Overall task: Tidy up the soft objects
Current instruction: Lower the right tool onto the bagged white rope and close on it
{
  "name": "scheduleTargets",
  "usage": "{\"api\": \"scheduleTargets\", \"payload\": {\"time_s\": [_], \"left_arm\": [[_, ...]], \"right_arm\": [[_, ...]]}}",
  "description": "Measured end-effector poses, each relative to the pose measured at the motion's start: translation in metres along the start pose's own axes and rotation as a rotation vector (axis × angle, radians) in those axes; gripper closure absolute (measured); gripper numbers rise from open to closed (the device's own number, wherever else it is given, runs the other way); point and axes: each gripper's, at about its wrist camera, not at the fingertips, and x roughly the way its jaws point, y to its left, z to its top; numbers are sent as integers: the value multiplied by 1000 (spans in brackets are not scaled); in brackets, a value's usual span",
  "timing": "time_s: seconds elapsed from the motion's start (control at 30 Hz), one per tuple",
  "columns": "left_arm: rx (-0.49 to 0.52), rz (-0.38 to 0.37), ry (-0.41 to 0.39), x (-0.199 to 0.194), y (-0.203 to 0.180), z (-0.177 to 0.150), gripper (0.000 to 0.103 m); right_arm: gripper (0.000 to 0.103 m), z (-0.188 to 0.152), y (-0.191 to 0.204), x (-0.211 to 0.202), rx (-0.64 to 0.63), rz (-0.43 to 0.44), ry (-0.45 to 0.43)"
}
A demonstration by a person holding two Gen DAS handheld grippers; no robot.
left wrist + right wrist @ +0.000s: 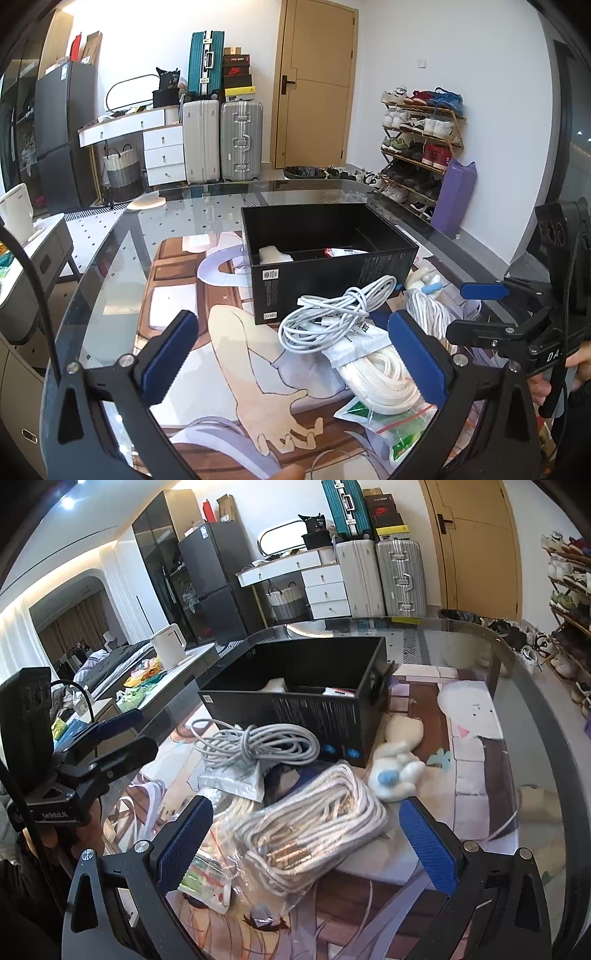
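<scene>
A black open box (325, 258) (295, 686) stands on the glass table and holds a white soft item (275, 254) and a red-and-white packet (343, 252). In front of it lie a coiled white cable (332, 317) (255, 744), a bagged bundle of white rope (314, 819) (384, 380), a white sachet (236, 781) and a white plush toy (395, 771). My left gripper (295, 362) is open and empty, just left of the cable pile. My right gripper (306, 845) is open and empty, straddling the rope bundle from above.
A small zip bag with green contents (391, 424) (207, 882) lies at the near edge of the pile. The glass table (122, 288) covers a printed mat. Suitcases (221, 144), a drawer unit and a shoe rack (421, 147) stand beyond the table.
</scene>
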Motion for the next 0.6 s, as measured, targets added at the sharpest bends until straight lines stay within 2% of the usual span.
{"api": "scheduleTargets", "payload": {"time_s": [0.13,0.33,0.53,0.57,0.6], "left_arm": [[-13,-4,0,1,2,-2,0],[-7,-5,0,2,0,-3,0],[-3,-11,4,2,0,-4,0],[-2,-13,4,2,0,-4,0],[-2,-14,4,2,0,-4,0]], "right_arm": [[1,1,1,-1,-7,-51,-7],[1,6,-10,-1,35,-76,-15],[1,5,-28,-10,128,-4,-60],[3,5,-30,-10,142,5,-60],[9,4,-31,-9,153,15,-59]]}}
